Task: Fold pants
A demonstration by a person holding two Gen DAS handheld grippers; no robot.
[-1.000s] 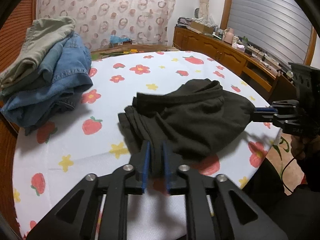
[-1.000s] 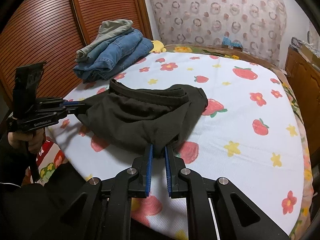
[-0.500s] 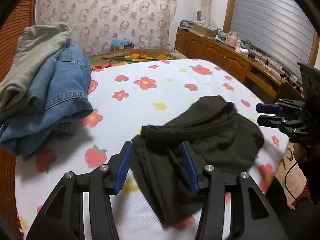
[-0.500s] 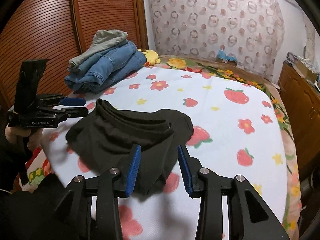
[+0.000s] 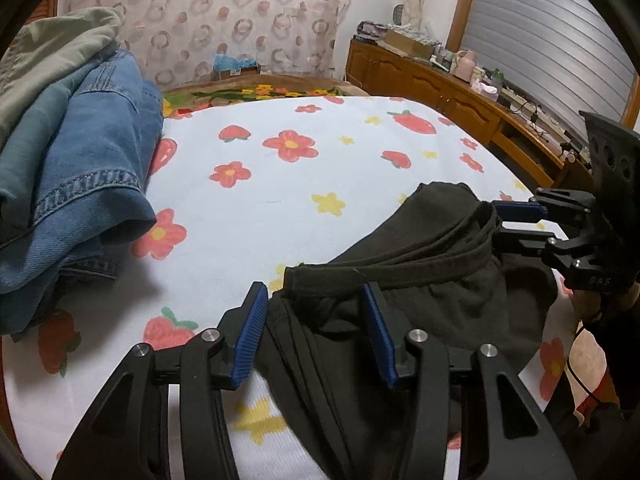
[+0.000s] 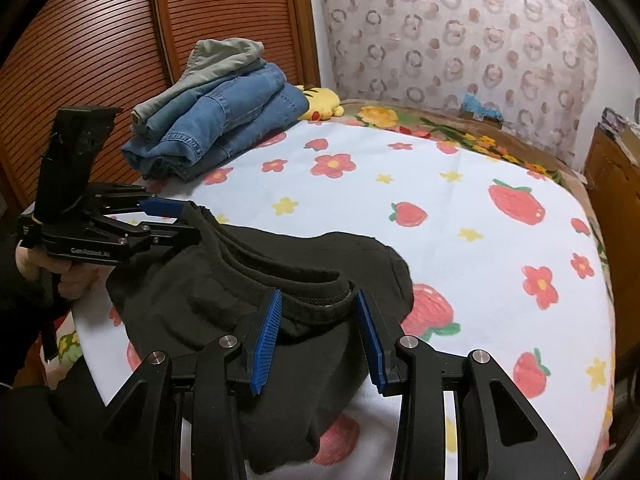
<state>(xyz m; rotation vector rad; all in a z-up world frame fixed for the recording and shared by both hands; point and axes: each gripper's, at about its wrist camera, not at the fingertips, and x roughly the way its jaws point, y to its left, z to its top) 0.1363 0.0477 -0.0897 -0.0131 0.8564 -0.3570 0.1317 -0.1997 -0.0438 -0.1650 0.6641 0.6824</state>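
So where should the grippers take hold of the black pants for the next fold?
Probably the thick waistband of the black pants, one end each, coming in low from the near bed edge. It lies as a raised ridge facing both open grippers: left gripper, right gripper.

Left claw [image 5: 314,334] and right claw [image 6: 318,336] both gape wide (blue pads apart), holding nothing.
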